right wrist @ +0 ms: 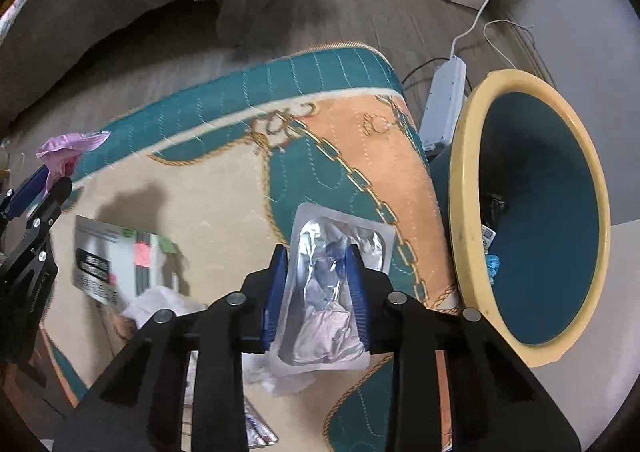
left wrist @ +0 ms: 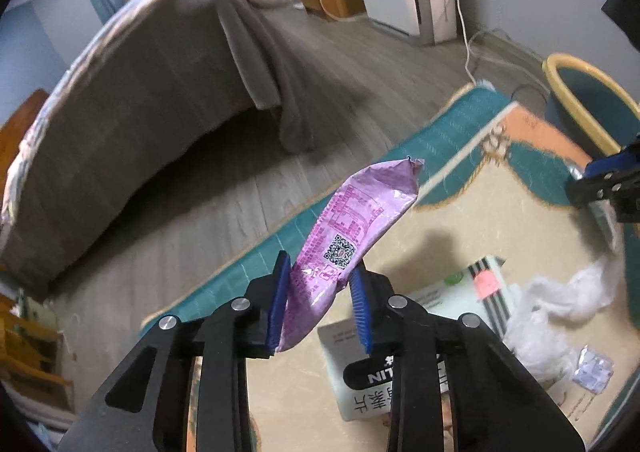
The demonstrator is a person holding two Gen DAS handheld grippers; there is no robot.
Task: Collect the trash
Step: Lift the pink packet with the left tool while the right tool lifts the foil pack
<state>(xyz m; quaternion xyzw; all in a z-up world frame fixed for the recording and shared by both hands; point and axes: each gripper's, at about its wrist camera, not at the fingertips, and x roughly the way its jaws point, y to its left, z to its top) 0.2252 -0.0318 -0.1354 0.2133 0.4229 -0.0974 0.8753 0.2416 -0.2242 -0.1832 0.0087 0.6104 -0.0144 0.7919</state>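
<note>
left gripper (left wrist: 322, 302) clamps pink wrapper (left wrist: 352, 236) — upright; right gripper (right wrist: 318, 294) clamps foil pack (right wrist: 330, 288) — lengthwise

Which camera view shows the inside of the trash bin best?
The right wrist view. There the trash bin is tipped toward the camera, so its yellow rim, teal inner wall and a few scraps at the bottom are visible. The left wrist view shows only part of the bin at the right edge, and its bottom is hidden.
</note>
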